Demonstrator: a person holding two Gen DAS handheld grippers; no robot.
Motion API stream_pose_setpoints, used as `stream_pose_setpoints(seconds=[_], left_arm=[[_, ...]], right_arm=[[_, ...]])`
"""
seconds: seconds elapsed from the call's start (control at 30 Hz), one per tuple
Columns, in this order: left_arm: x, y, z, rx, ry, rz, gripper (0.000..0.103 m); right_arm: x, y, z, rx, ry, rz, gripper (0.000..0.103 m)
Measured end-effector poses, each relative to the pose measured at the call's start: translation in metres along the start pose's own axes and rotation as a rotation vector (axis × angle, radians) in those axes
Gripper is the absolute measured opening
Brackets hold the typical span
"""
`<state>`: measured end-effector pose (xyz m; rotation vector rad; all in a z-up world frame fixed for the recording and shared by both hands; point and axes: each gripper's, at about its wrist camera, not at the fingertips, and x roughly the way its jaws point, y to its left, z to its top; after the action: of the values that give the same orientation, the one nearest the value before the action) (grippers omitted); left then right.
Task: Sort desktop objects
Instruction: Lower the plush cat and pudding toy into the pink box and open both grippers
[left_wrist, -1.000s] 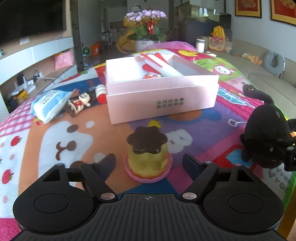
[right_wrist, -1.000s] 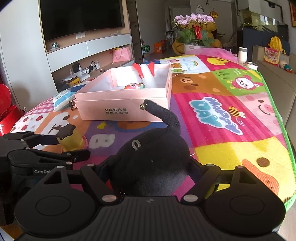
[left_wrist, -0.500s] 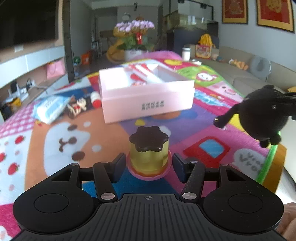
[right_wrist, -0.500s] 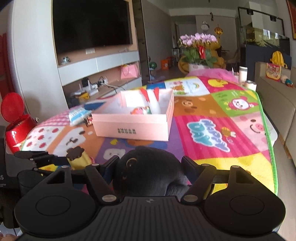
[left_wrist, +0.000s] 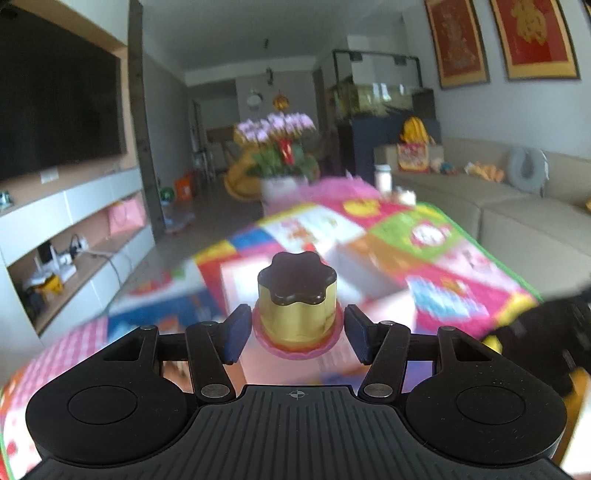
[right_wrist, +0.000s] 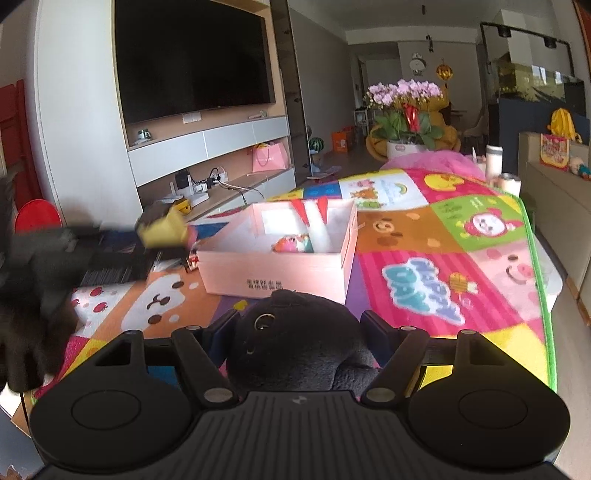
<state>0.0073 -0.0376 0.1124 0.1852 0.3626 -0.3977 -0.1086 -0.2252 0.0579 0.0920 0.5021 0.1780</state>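
Colourful play mat, open pink box holding toys, perhaps figurines

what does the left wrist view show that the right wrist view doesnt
Only the left wrist view: the left hand-held gripper from behind, its pads on the pink base of a pudding toy, and red framed pictures on the wall.

Only the right wrist view: the right hand-held gripper clamped on a black plush toy, and the open pink box in sharp focus, with toys inside.

Both: the pudding toy, the colourful cartoon mat, the television and the pink orchids. The left view's mat is motion-blurred.
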Motion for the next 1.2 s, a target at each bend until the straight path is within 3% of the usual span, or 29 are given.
stream_pose_setpoints(seconds=[0.1, 0.2, 0.3, 0.43, 0.53, 0.77, 0.9, 1.0, 1.1, 1.2], left_arm=[[0.043, 0.013, 0.033, -0.050, -0.032, -0.024, 0.062], [0.089, 0.029, 0.051, -0.103, -0.023, 0.014, 0.088], [0.094, 0.052, 0.042, -0.194, -0.011, 0.029, 0.097], [0.065, 0.062, -0.007, -0.209, 0.034, 0.062, 0.100], [0.045, 0.059, -0.044, -0.211, 0.066, 0.037, 0.101], [0.041, 0.062, -0.086, -0.217, 0.097, 0.036, 0.102], [0.041, 0.070, -0.092, -0.266, 0.092, 0.008, 0.102], [0.039, 0.075, -0.094, -0.303, 0.081, -0.012, 0.103], [0.036, 0.075, -0.096, -0.319, 0.082, -0.023, 0.103], [0.035, 0.076, -0.096, -0.327, 0.088, -0.026, 0.103]], right_arm=[[0.004, 0.001, 0.014, -0.038, -0.020, -0.011, 0.072], [0.013, 0.001, 0.033, -0.064, -0.037, -0.027, 0.072], [0.019, -0.006, 0.055, -0.051, -0.055, -0.034, 0.072], [0.028, -0.021, 0.085, -0.006, -0.059, -0.025, 0.072], [0.053, -0.020, 0.108, 0.022, -0.039, 0.024, 0.072], [0.171, 0.007, 0.146, 0.096, 0.085, 0.125, 0.072], [0.225, 0.020, 0.135, 0.116, 0.219, 0.155, 0.072], [0.246, 0.023, 0.120, 0.062, 0.261, 0.078, 0.072], [0.250, 0.011, 0.107, 0.029, 0.272, 0.012, 0.072], [0.239, -0.002, 0.104, 0.019, 0.272, 0.014, 0.081]])
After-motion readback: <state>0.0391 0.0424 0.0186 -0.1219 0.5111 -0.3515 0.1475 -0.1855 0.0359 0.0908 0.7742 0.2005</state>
